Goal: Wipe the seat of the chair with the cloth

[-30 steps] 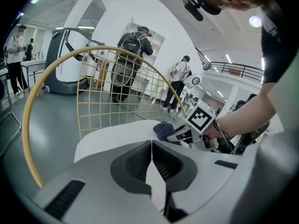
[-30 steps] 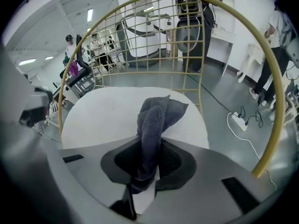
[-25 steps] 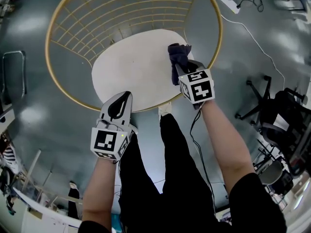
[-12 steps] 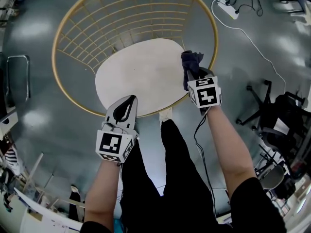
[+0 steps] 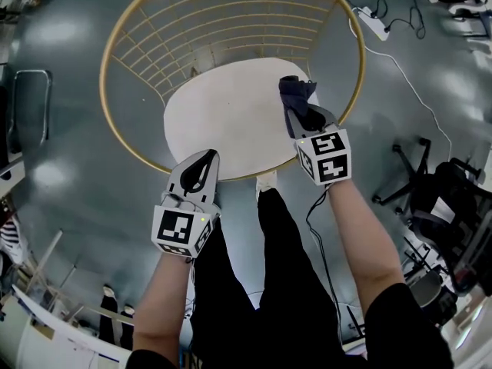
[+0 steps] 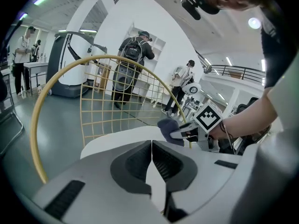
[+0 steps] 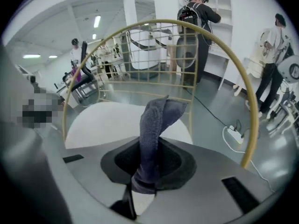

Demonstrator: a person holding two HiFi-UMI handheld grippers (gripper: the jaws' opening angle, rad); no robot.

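White power strip (image 5: 374,23) on grey floor (image 5: 69,198), black office chair (image 5: 442,187)

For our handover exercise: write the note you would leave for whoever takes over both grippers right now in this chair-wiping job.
Left gripper: fingers shut, empty, by the near edge of the seat.
Right gripper: shut on the cloth, over the seat's right side; contact unclear.
Done: cloth gripped at the seat.
Left: wipe the seat; nothing shows how much is wiped.
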